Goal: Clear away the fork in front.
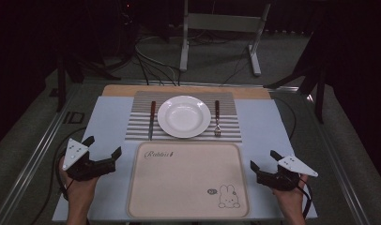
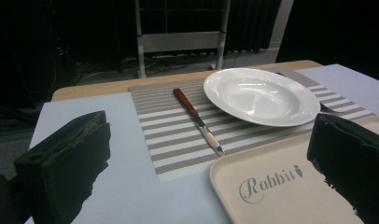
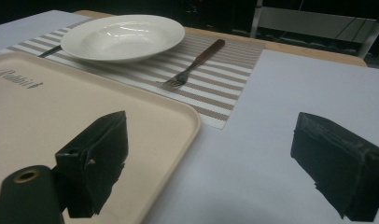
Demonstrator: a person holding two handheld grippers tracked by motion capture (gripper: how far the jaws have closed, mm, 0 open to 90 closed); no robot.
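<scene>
A white plate (image 1: 184, 116) (image 2: 261, 95) (image 3: 122, 36) rests on a striped placemat (image 1: 139, 123) (image 2: 178, 135) (image 3: 225, 84). Left of the plate lies a knife (image 1: 152, 119) (image 2: 198, 120) with a brown handle; right of it lies a fork (image 1: 217, 118) (image 3: 193, 64). In front of the mat sits a beige tray (image 1: 188, 180) (image 2: 271, 191) (image 3: 43, 116) with a rabbit print. My left gripper (image 1: 102, 146) (image 2: 208, 172) stands open beside the tray's left edge, holding nothing. The right gripper (image 1: 263, 160) (image 3: 211, 168) stands open at the tray's right edge, also holding nothing.
A pale blue sheet (image 1: 109, 122) covers the table, with a wooden strip (image 1: 123, 90) along the far edge. Beyond the table stand a metal frame (image 1: 221, 28) and cables (image 1: 151, 65) on the floor. Metal rails (image 1: 34, 154) run along both table sides.
</scene>
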